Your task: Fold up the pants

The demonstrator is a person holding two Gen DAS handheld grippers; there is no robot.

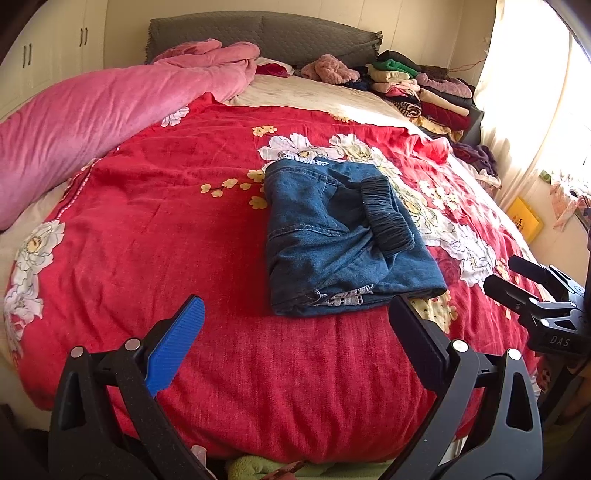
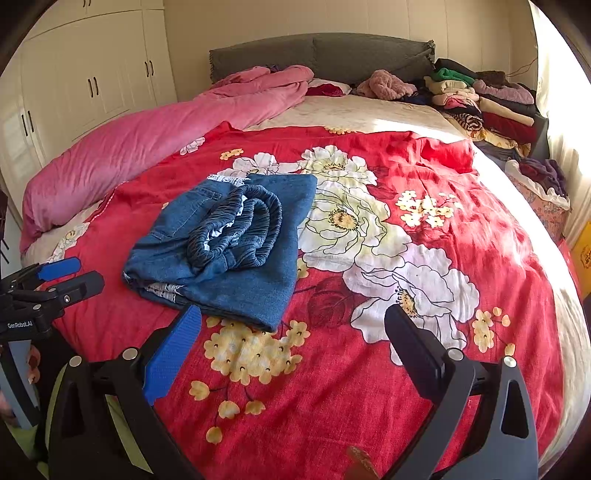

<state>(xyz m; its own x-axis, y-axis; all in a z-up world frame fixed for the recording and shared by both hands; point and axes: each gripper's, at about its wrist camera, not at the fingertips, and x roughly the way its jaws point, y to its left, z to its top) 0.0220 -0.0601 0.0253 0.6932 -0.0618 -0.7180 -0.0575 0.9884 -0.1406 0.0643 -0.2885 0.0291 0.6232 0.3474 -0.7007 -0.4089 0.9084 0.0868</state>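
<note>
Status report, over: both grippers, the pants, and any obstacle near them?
Left gripper open, empty. Right gripper open, empty. Jeans folded compact on red floral blanket, elastic waistband on top. Nothing lying on them.

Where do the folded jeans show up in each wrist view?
Left wrist: folded jeans lie right of centre, beyond the open left gripper.
Right wrist: folded jeans lie left of centre, beyond the open right gripper.
Shared landmark: grey headboard.

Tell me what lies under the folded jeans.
The folded jeans rest on the red floral blanket; white lace trim peeks from between their layers. The blanket directly beneath is covered.
</note>
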